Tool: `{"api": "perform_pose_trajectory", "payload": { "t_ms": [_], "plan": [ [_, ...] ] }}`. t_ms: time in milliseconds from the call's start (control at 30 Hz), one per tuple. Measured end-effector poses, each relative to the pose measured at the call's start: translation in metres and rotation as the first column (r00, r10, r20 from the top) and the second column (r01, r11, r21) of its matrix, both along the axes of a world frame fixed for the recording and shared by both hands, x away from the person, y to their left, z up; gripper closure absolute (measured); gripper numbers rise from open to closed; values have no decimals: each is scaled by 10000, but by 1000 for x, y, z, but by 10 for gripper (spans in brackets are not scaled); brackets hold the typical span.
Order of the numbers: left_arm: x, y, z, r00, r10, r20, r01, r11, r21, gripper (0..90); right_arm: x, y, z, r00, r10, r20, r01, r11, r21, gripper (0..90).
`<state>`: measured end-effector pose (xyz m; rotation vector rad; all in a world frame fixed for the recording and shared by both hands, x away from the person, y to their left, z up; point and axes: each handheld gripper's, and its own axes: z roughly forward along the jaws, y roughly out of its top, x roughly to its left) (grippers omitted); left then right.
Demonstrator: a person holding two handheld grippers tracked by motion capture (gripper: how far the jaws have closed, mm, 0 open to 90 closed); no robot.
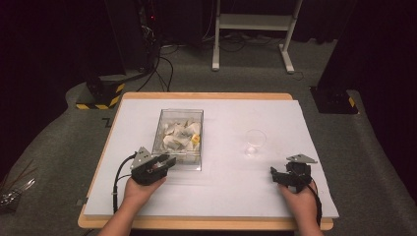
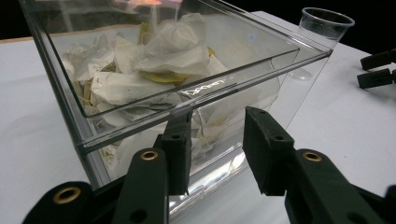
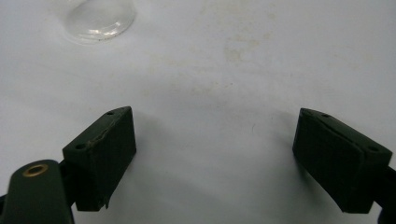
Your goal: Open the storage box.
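Observation:
A clear plastic box (image 1: 179,139) of crumpled tea bags (image 1: 181,133) stands left of centre on the white table (image 1: 221,189). To its right stands a clear plastic cup (image 1: 255,142), upright and empty. My left gripper (image 1: 168,162) is open at the box's near wall. In the left gripper view my left gripper (image 2: 217,128) has its jaws just in front of the box (image 2: 299,88), with nothing between them. Tea bags (image 2: 154,65) show through the wall, and the cup (image 2: 325,25) stands behind. My right gripper (image 1: 275,174) rests open, near and right of the cup. In its own view my right gripper (image 3: 212,128) is spread wide over bare table, with the cup's base (image 3: 100,18) ahead.
The white board lies on a wooden tabletop (image 1: 206,223). The other hand's black jaws (image 2: 376,70) show at the right of the left gripper view. On the floor behind are a white frame's legs (image 1: 252,44), cables (image 1: 160,69) and black bases with yellow stripes (image 1: 101,96).

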<state>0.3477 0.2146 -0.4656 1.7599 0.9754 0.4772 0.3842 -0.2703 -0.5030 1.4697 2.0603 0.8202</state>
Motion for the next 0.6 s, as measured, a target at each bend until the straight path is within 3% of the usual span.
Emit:
{"api": "perform_pose_trajectory", "payload": {
  "t_ms": [200, 333, 600],
  "plan": [
    [2, -1, -2, 9997, -223, 36, 223, 9997, -56, 646, 0, 0, 0, 10000, 14, 56, -14, 10000, -26, 139],
    [3, 1, -3, 9989, -450, 109, 454, 9982, -403, 631, -1, 0, 0, 9999, 75, 93, -75, 10000, -30, 152],
    [2, 2, -4, 9992, -377, 117, 381, 9987, -346, 675, -1, 0, 0, 9999, 78, 93, -78, 10000, -32, 152]
  ]
}}
